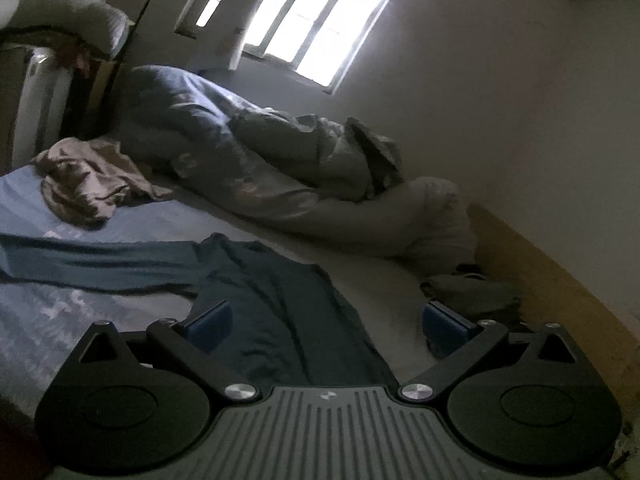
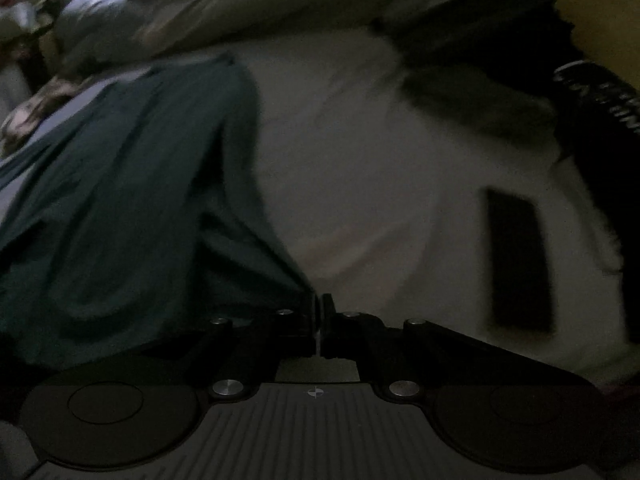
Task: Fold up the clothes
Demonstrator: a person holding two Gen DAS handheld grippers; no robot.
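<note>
A dark teal garment [image 1: 276, 312] lies spread on the bed, with one long sleeve [image 1: 100, 260] reaching out to the left. My left gripper [image 1: 326, 324] is open just above it, and its blue pads [image 1: 210, 322] stand wide apart on either side of the cloth. In the right wrist view the same teal garment [image 2: 132, 208] fills the left half, and its folds run in toward the fingertips. My right gripper [image 2: 320, 312] has its jaws together, pinching the garment's near edge.
A crumpled beige garment [image 1: 88, 184] and a bunched grey duvet [image 1: 240, 152] lie further back on the bed. Dark clothes [image 1: 472, 292] sit by the wooden edge [image 1: 560, 280] on the right. A flat black rectangle [image 2: 520, 260] rests on the pale sheet [image 2: 360, 160].
</note>
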